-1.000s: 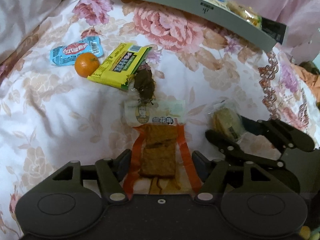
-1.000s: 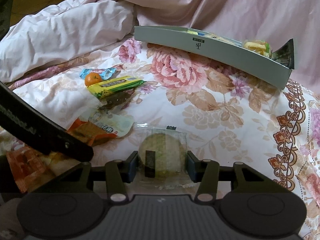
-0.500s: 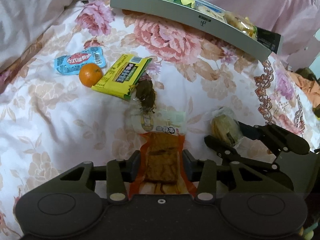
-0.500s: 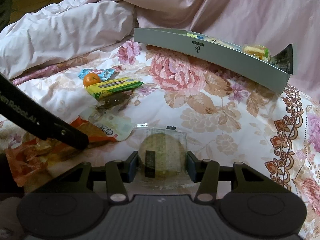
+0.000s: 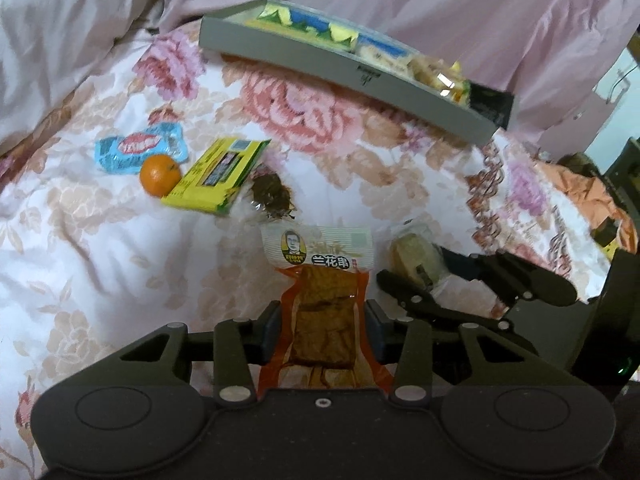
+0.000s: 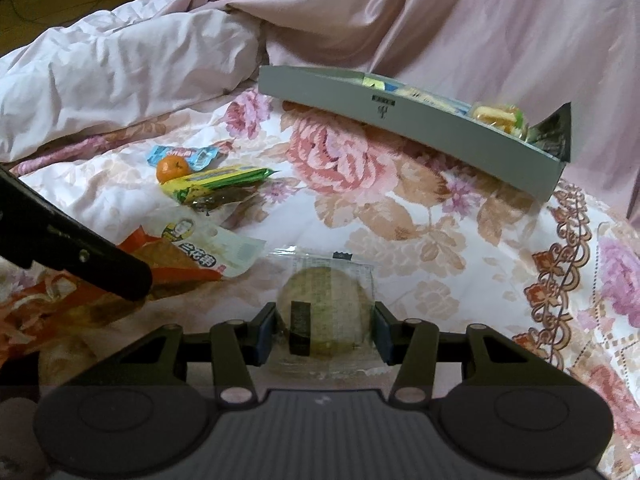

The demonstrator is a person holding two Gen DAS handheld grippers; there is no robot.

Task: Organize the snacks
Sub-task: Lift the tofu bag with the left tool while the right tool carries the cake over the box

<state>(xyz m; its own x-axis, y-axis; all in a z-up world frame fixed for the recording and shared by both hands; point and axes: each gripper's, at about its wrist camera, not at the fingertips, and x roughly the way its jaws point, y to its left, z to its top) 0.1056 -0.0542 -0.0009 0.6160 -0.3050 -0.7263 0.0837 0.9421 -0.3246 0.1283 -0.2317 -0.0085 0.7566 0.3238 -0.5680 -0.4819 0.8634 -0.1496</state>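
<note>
1. Snacks are spread over a floral-printed bedspread (image 5: 100,264), with a long shallow grey cardboard box (image 5: 320,64) taken as the landmark at its far side.
2. Packets in yellow, green and blue are seen inside the grey box, and a dark packet (image 6: 554,136) sticks up at its right end.
3. The left tool (image 5: 322,330) is closed on an orange-edged clear packet of brown dried tofu (image 5: 324,320), well in front of the grey box; both pads press its sides and its white printed end points towards the box.
4. The right tool (image 6: 326,334) is clamped on a round pale pastry in a clear wrapper (image 6: 326,304), also well in front of the box, just to the right of the tofu packet.
5. A yellow-and-green rectangular snack packet (image 5: 216,178) lies in front of the box's left end, with a small clear packet of dark brown contents (image 5: 272,194) touching its right corner.
6. A small orange mandarin (image 5: 160,174) rests against the yellow packet's left side, and a blue-and-red crinkled wrapper (image 5: 136,150) lies touching the fruit on its box-facing side.
7. Plain pink bedding (image 6: 120,72) is bunched up to the left of and behind the grey box.
</note>
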